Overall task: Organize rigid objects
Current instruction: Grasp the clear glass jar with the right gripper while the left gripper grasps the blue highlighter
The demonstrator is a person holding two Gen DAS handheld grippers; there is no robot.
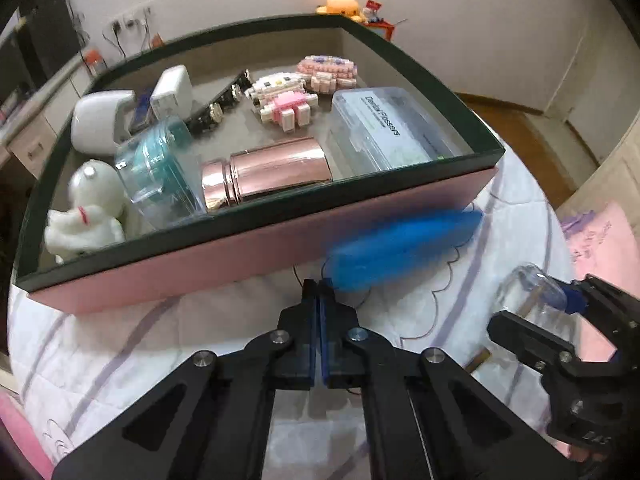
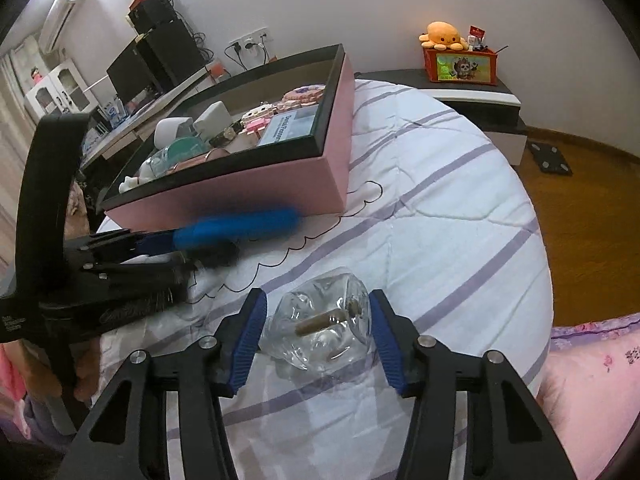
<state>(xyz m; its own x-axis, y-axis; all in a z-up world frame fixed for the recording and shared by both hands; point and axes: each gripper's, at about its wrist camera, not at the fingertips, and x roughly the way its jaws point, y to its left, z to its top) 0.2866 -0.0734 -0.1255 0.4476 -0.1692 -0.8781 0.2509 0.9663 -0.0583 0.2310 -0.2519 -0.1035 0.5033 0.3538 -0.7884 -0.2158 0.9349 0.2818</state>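
Observation:
My left gripper is shut, gripping the end of a blurred blue object, held just in front of the pink box; it also shows in the right wrist view. My right gripper is closed on a clear glass bottle with a small brown piece inside, just above the bedspread. The bottle and right gripper show at the right of the left wrist view. The box holds a rose-gold canister, a clear teal jar, a floss case and block figures.
The box has a dark green rim and stands on a white, purple-striped bedspread. A white figurine and white chargers lie in its left part. A nightstand with a red box stands behind. A pink pillow lies right.

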